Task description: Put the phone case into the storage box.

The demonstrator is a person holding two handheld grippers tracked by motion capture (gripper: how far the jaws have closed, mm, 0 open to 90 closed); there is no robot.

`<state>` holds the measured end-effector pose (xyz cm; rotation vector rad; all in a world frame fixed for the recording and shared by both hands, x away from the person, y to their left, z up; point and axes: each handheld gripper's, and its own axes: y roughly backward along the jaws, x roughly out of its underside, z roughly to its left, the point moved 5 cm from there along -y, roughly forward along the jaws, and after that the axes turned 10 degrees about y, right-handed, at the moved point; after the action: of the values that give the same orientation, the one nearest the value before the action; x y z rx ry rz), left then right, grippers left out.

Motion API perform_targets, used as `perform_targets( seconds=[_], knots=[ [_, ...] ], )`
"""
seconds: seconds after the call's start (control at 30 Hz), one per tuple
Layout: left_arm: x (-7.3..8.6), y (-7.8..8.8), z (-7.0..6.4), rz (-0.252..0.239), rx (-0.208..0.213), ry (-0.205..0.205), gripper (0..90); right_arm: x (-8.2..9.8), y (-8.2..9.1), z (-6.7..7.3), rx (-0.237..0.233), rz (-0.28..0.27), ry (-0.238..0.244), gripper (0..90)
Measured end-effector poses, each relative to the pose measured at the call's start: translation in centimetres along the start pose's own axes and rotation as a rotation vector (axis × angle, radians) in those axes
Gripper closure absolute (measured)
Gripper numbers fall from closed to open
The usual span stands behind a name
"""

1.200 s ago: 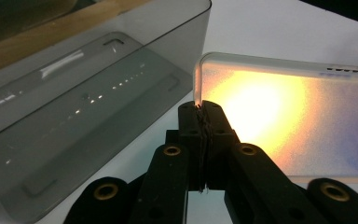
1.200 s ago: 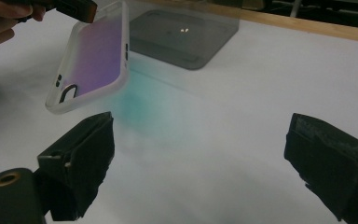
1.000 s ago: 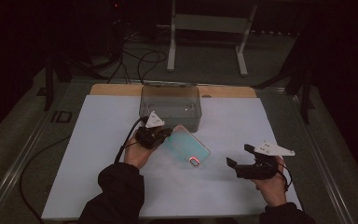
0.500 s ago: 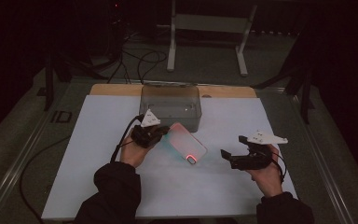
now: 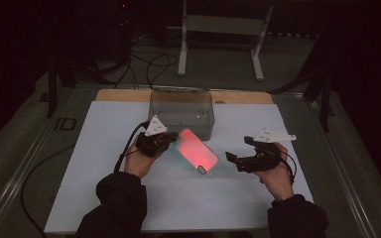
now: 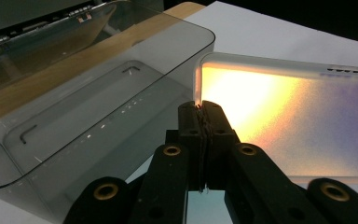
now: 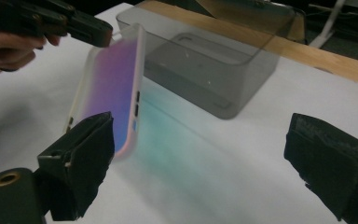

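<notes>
1. Since the earlier frame, the right tool [image 5: 234, 159] had drifted leftward toward the case, and the iridescent translucent phone case [image 5: 197, 150] had turned from pale blue-green to glowing pink-red in the high view.
2. High view: the left tool [image 5: 166, 141] held the phone case by its upper corner, tilted above the white table [image 5: 104, 163], just in front of the clear grey plastic box [image 5: 181, 111]. The right tool sat near the case's lower end, apart from it.
3. Left gripper view: the left tool [image 6: 200, 108] was clamped on the case's edge [image 6: 279, 116], beside the box [image 6: 98, 112].
4. Right gripper view: the right tool [image 7: 200, 154] stood wide apart, with the case [image 7: 114, 88] just beyond its left jaw.
</notes>
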<state>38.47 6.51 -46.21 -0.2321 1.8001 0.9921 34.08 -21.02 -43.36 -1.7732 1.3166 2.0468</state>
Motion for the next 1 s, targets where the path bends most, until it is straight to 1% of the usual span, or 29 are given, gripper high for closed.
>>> perform_targets(
  seconds=[0.07, 0.17, 0.2, 0.23, 0.4, 0.53, 0.6, 0.67, 0.73, 0.77, 0.83, 0.87, 0.97, 1.0],
  knots=[
    [0.0, 0.1, 0.0, 0.001, 0.001, -0.004, 89.2, -0.4, -0.2, 0.0, -0.006, -0.002, 0.004, 8.6],
    [-0.1, 0.2, 0.0, -0.004, 0.0, -0.005, 89.2, -0.9, -0.6, 0.2, -0.026, 0.0, 0.0, 8.6],
    [-0.1, 0.3, 0.0, -0.006, 0.001, -0.005, 89.2, -1.3, -0.8, 0.2, -0.035, 0.002, 0.005, 8.6],
    [-0.1, 0.3, 0.0, -0.008, 0.0, -0.007, 89.2, -1.3, -0.8, 0.2, -0.035, 0.002, 0.005, 8.6],
    [-0.3, 0.7, -0.1, -0.015, 0.007, -0.025, 89.2, -2.2, -1.6, 0.4, -0.067, 0.006, 0.006, 8.6],
    [-0.4, 1.0, -0.2, -0.028, 0.011, -0.034, 89.2, -2.6, -2.0, 0.5, -0.086, 0.012, -0.003, 8.6],
    [-0.4, 1.1, -0.3, -0.037, 0.016, -0.038, 89.2, -2.8, -2.5, 0.7, -0.108, 0.018, -0.001, 8.6],
    [-0.5, 1.3, -0.5, -0.046, 0.022, -0.044, 89.2, -2.9, -2.6, 0.7, -0.114, 0.019, 0.0, 8.6],
    [-0.6, 1.4, -0.6, -0.052, 0.026, -0.049, 89.2, -3.1, -3.0, 0.9, -0.138, 0.027, -0.007, 8.6],
    [-0.6, 1.4, -0.7, -0.054, 0.029, -0.054, 89.2, -3.1, -3.0, 0.9, -0.138, 0.027, -0.007, 8.6],
    [-0.7, 1.5, -0.8, -0.058, 0.034, -0.06, 89.2, -3.4, -3.4, 1.2, -0.169, 0.04, -0.013, 8.6],
    [-0.7, 1.6, -0.9, -0.06, 0.036, -0.063, 89.2, -3.4, -3.4, 1.2, -0.169, 0.04, -0.013, 8.6],
    [-0.8, 1.7, -1.0, -0.067, 0.042, -0.07, 89.3, -3.7, -3.8, 1.3, -0.198, 0.049, -0.024, 8.6],
    [-0.8, 1.7, -1.0, -0.068, 0.045, -0.072, 89.2, -3.8, -4.0, 1.4, -0.215, 0.059, -0.032, 8.6]
  ],
)
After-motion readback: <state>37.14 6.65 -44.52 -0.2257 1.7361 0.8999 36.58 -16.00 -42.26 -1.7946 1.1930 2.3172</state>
